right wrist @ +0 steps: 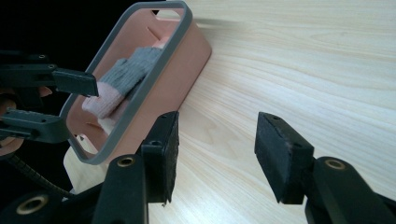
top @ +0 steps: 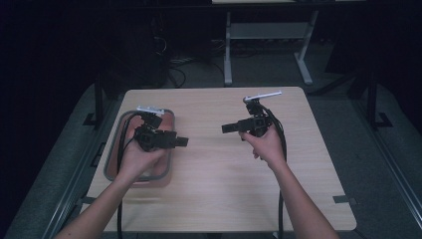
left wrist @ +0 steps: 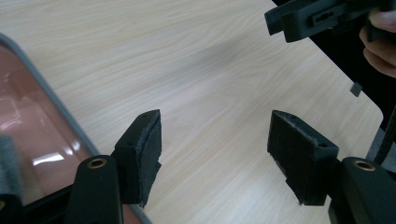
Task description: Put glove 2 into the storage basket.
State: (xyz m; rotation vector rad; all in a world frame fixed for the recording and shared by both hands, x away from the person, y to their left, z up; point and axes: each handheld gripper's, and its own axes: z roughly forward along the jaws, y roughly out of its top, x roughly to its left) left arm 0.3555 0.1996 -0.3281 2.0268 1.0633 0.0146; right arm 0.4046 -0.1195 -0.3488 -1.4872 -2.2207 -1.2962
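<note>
pink bin (top: 166, 149) sits at the table's (top: 224, 189) left edge, long axis running near-to-far. left gripper (left wrist: 215, 158) and right gripper (right wrist: 212, 154) both gape wide, nothing between. sock (right wrist: 123, 77) inside, partly hidden behind the rim.

The left gripper (left wrist: 215, 154) is seen with its two black jaws held apart over the bare wooden counter (left wrist: 196, 70), nothing between them. A pink bin with a grey rim (left wrist: 56, 105) is seen at the left edge, and the right gripper (left wrist: 317, 16) is held by fingers (left wrist: 380, 46) at the upper right.
</note>
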